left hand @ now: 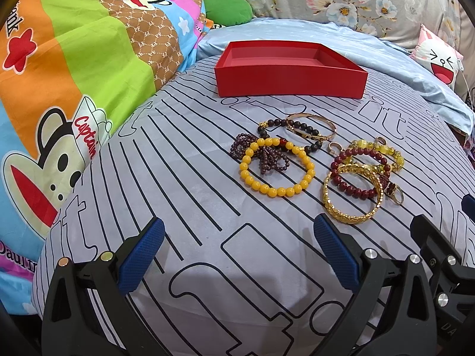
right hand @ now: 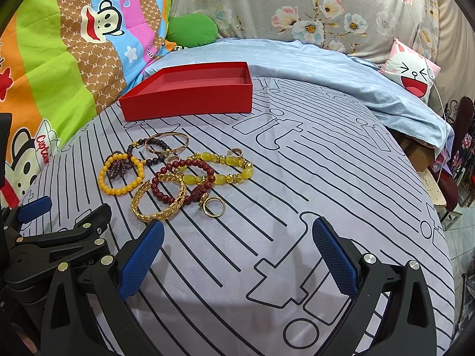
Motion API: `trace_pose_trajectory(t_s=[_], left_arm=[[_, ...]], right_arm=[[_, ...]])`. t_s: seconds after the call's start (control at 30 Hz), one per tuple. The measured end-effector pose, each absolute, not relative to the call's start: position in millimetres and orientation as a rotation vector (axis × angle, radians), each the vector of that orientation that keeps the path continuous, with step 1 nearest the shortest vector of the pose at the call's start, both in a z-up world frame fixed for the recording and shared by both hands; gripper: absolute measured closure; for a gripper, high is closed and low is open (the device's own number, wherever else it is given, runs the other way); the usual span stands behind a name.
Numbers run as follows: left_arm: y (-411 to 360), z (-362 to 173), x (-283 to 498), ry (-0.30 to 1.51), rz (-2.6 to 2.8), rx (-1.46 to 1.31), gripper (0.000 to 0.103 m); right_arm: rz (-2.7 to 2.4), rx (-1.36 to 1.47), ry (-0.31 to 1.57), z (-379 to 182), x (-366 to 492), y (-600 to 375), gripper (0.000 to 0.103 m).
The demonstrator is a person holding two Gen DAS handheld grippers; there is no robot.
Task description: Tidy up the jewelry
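An empty red box sits on the striped grey bedsheet. In front of it lies a pile of jewelry: a yellow bead bracelet, a gold bangle, a dark red bead bracelet, a black bead bracelet, a thin gold bangle and a gold ring. My left gripper is open and empty, just short of the pile. My right gripper is open and empty, to the right of the pile.
A colourful cartoon quilt is heaped at the left. A light blue sheet and floral cushions lie behind the box. The bed edge drops off at the right.
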State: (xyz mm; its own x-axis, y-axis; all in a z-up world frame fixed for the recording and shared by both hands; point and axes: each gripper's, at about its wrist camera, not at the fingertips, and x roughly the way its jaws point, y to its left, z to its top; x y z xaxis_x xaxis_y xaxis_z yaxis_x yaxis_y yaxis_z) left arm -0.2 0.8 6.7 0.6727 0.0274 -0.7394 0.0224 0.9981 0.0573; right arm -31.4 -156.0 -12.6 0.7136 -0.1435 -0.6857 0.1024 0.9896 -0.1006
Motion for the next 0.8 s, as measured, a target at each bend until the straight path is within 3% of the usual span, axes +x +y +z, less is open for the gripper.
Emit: trace_pose_trajectory(t_s=[0.8], left_arm=[[0.6, 5.3, 0.2, 0.832, 0.004, 0.066, 0.007]], right_arm=[[-0.137, -0.059, 0.765, -21.7, -26.7, -151.4, 0.006]])
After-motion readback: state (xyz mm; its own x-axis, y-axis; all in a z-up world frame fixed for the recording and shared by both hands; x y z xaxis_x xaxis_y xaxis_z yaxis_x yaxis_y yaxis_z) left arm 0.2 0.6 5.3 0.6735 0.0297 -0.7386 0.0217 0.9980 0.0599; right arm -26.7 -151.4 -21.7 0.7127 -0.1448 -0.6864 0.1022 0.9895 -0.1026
